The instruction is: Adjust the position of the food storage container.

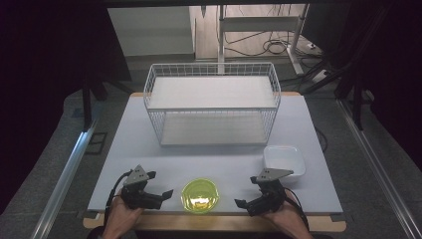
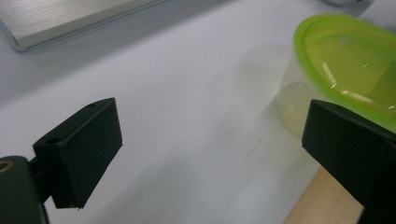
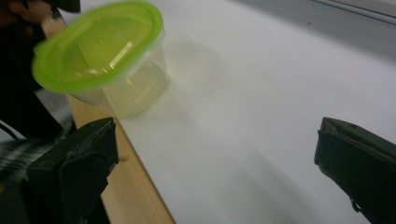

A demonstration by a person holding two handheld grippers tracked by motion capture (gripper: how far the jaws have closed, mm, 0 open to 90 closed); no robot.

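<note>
Tools (image 1: 168,192) (both open) flank container (image 1: 199,195).

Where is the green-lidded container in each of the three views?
High view: container at bottom centre, near the table's front edge, between the two hand-held grippers.
Left gripper view: container at upper right, partly behind the right-hand jaw.
Right gripper view: container at upper left, above the left-hand jaw.
Shared landmark: the wooden table edge beside the container.

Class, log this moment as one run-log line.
left gripper: open, left of tub | right gripper: open, right of tub | tub: green lid on, near table edge | dish: empty | rack: empty
</note>
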